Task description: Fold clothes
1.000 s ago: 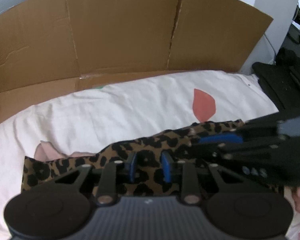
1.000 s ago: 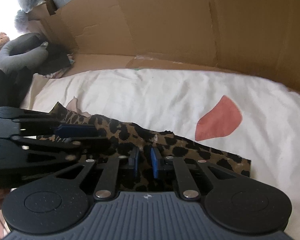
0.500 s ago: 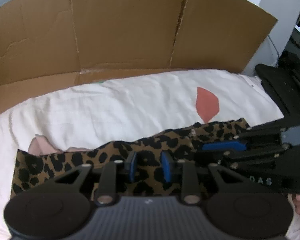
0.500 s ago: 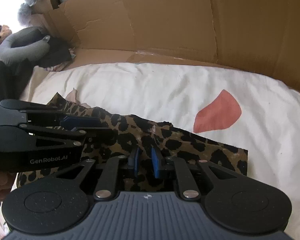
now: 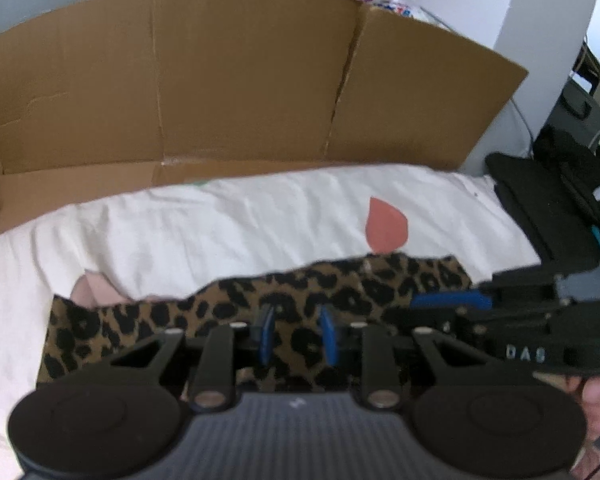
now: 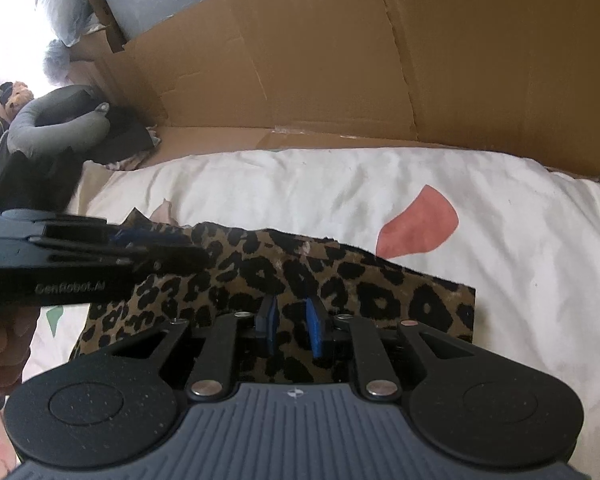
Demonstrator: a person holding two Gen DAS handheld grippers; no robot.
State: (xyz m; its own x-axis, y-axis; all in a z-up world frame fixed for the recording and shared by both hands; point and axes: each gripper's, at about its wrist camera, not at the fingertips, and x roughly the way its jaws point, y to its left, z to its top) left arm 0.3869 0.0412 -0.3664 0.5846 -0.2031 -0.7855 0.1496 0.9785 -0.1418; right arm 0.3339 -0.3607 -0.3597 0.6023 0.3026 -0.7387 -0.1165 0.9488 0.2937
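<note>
From my feed: pink cloth (image 5: 94, 290) peeks out at far L; leopard-print garment (image 5: 204, 312) lies flat across white sheet (image 5: 220, 224). L gripper (image 5: 294, 334) w/ fingers apart over it, gripping nothing. R gripper (image 6: 292, 326) beside it, also parted, over same fabric.

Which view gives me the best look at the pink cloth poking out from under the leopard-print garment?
Left wrist view: the pink cloth shows clearly beyond the leopard-print garment. In the right wrist view only a small tip peeks out beyond the left tool.
</note>
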